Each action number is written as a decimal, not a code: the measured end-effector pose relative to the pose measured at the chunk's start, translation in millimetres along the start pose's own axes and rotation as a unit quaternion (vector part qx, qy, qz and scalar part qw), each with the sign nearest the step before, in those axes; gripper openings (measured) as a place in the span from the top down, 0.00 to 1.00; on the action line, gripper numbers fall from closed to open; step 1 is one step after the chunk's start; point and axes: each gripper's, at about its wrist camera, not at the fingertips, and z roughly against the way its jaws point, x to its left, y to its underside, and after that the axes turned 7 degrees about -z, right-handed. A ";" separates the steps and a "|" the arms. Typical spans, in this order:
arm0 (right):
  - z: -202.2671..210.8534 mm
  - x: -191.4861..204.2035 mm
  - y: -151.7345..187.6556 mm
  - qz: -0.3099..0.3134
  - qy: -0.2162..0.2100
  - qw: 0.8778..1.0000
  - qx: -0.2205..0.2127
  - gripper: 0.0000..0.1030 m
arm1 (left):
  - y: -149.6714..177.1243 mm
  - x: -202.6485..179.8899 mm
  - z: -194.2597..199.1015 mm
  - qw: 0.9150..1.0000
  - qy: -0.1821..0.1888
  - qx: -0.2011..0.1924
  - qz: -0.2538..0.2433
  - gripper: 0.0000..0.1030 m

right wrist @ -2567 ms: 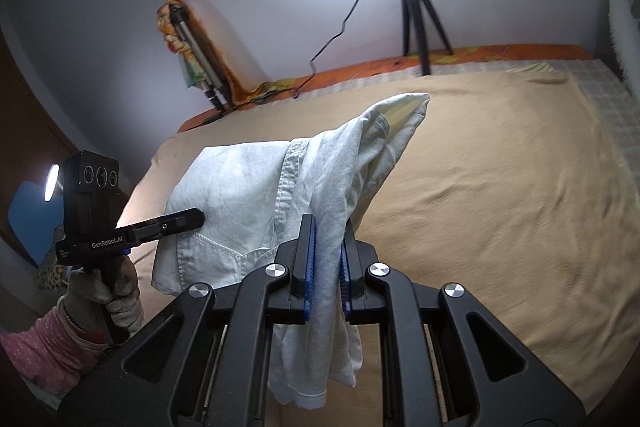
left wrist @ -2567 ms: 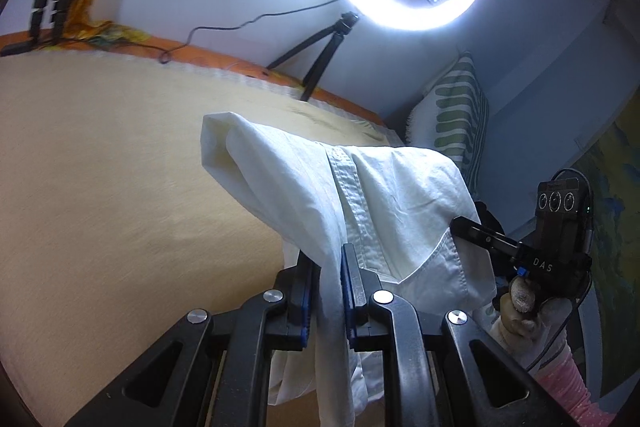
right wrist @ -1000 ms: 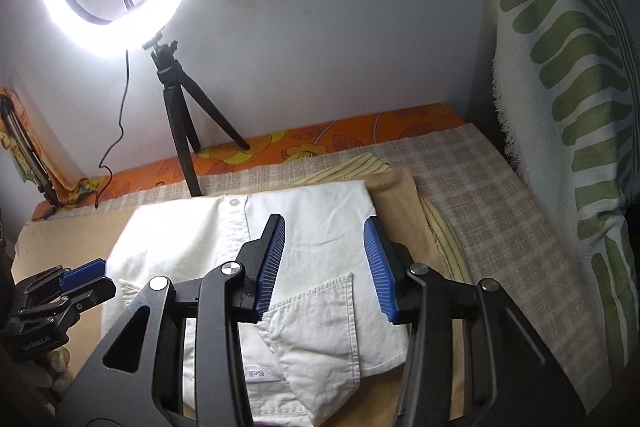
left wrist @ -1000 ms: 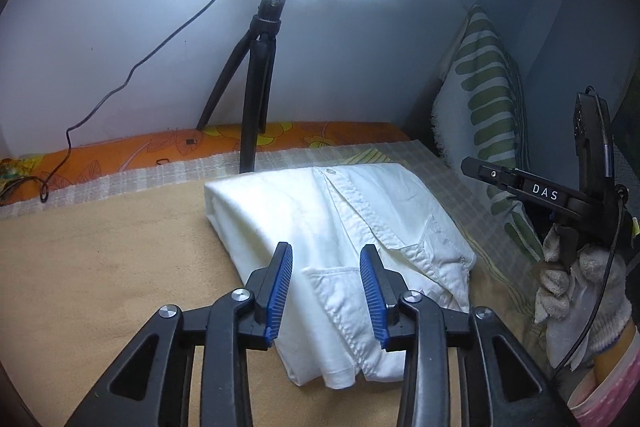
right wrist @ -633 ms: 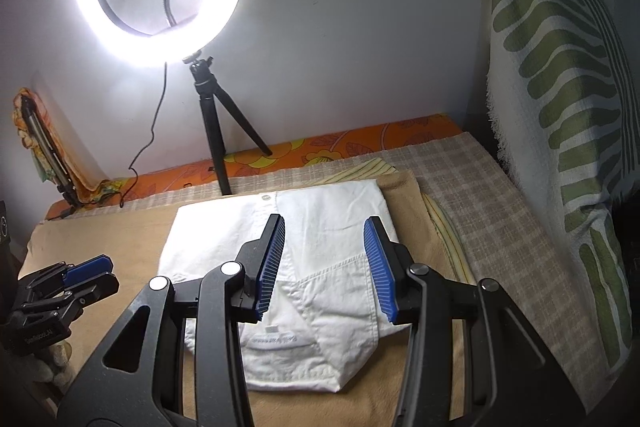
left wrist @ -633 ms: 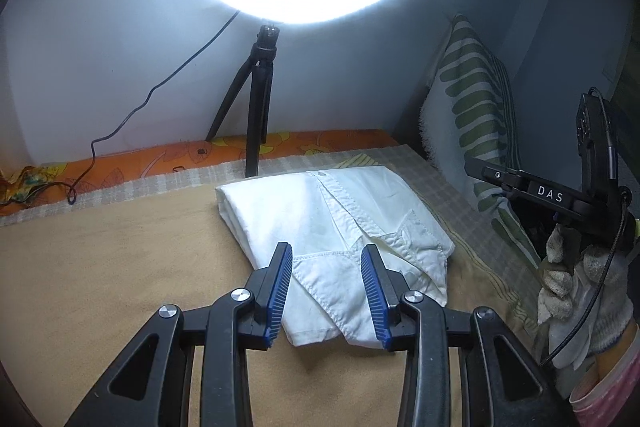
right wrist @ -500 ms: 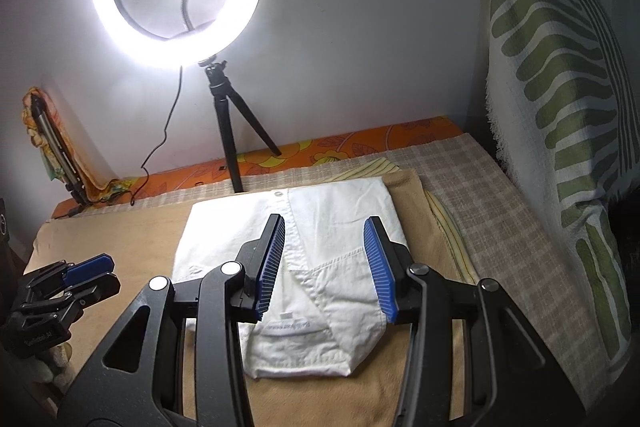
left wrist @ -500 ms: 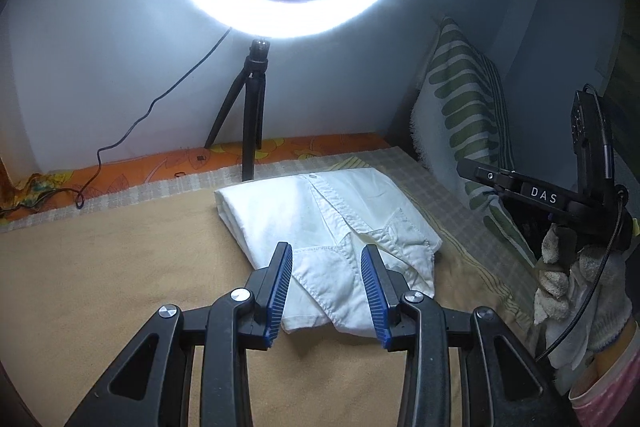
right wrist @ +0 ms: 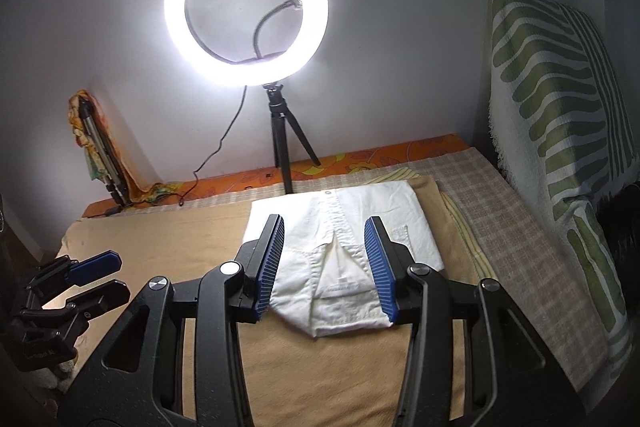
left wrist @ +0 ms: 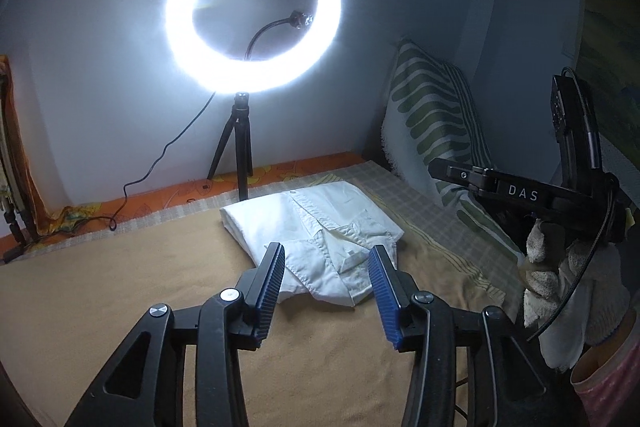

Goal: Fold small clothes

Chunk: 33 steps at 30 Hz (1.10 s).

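A small white cotton button-up shirt [left wrist: 316, 227] lies folded into a compact, roughly rectangular bundle on the tan blanket [left wrist: 120, 291] that covers the bed, its button placket and a chest pocket facing up and its lower folded edge a little rumpled. Taking the shirt as the landmark: just behind it, against the pale wall, a black tripod [left wrist: 239, 151] stands on the bed's far edge and carries a bright, glowing white ring light [left wrist: 253, 11], with a thin black cable [left wrist: 160, 163] trailing down from it to the shirt's left. To the shirt's right a strip of beige checked cloth [right wrist: 516, 227] runs along the bed, and beyond that a white pillow with green leaf-like stripes [right wrist: 560, 131] leans upright against the wall. Behind the shirt an orange flowered sheet [right wrist: 380, 157] shows along the wall. The left gripper [left wrist: 326, 287], black with blue ribbed pads, hovers above the shirt's near edge without touching it; its jaws are opening and nothing is between them. The right gripper [right wrist: 324, 265], of the same build, hangs over the near half of the shirt, also apart from the cloth, its jaws likewise opening and bare. In the left wrist view the right gripper [left wrist: 436, 169] appears to the shirt's right, held by a hand in a white knitted glove [left wrist: 568, 291] above a pink sleeve [left wrist: 608, 383].
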 end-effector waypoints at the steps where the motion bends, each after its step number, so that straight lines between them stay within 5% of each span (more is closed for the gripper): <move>1: 6.2 4.5 4.4 0.001 0.001 1.000 -0.002 0.52 | 2.1 -2.2 6.8 1.000 0.000 -0.002 -0.002 0.54; 10: 40.7 37.9 46.0 -0.001 -0.001 1.000 -0.006 0.51 | 29.3 -16.0 55.4 0.999 -0.001 -0.019 -0.027 0.38; 22: 66.6 62.1 94.2 -0.016 0.030 0.999 -0.023 0.14 | 71.8 -11.5 98.1 0.998 -0.033 -0.021 -0.042 0.01; 26: 72.9 66.9 106.3 -0.025 0.040 0.998 -0.031 0.00 | 89.1 -7.0 104.6 0.998 -0.048 -0.008 -0.049 0.00; 33: 78.2 69.7 126.2 -0.045 0.073 0.995 -0.054 0.00 | 113.9 -0.7 110.3 0.998 -0.045 0.008 -0.047 0.00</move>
